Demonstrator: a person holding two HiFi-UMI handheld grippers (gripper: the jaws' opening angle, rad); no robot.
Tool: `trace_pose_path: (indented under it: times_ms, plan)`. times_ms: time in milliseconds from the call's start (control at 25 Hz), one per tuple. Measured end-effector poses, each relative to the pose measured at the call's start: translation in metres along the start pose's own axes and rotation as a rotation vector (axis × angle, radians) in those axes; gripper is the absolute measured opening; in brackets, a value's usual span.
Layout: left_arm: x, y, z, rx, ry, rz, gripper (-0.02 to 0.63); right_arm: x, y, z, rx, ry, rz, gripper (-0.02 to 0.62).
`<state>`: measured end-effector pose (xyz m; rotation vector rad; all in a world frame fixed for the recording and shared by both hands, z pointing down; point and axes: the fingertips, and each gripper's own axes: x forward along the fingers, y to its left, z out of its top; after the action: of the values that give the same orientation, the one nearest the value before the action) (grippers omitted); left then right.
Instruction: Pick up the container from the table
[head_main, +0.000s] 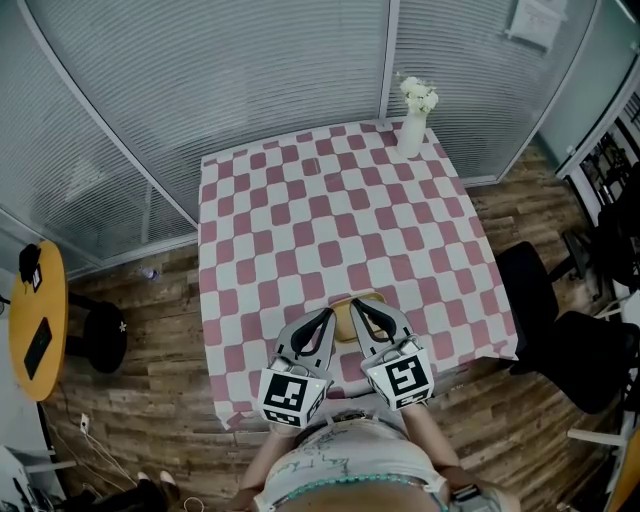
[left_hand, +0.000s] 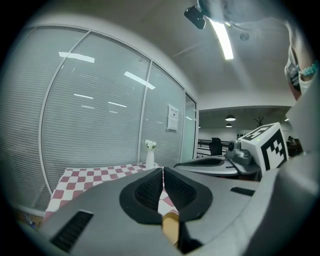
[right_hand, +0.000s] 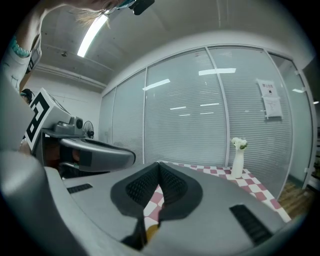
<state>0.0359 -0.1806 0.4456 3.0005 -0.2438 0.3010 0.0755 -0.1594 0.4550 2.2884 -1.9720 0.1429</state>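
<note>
Cool, even indoor light
A ceiling strip light glares and mirrors in the glass wall; edges bend and darken; the left gripper blurs near the lens

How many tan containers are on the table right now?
1. The tan container sits by the near edge of the table, partly covered by the tips of the left gripper and right gripper. No other shows.

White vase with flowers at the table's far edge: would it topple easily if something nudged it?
Probably, yes: the tall, narrow white vase stands upright with white flowers topping it, so it looks top-heavy. It seems rigid, perhaps ceramic, so likely smooth and breakable.
</note>
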Motion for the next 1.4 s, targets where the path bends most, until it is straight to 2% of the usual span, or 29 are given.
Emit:
trace_pose_path:
  times_ms: [200,360,840,1400]
  plan:
    - [-0.001,0.002,-0.006,-0.003,0.018,0.005,0.018,0.002,-0.009,-0.018,0.014,0.043,-0.014,-0.006]
    - [0.000,0.001,-0.006,0.032,0.032,0.005,0.018,0.006,-0.015,-0.038,0.000,0.096,-0.019,-0.006]
    - [0.004,0.000,-0.019,-0.010,0.067,-0.011,0.018,0.012,-0.043,-0.094,-0.007,0.239,-0.050,-0.006]
    - [0.000,0.004,-0.023,-0.009,0.073,-0.005,0.018,0.009,-0.065,-0.148,-0.034,0.396,-0.059,-0.006]
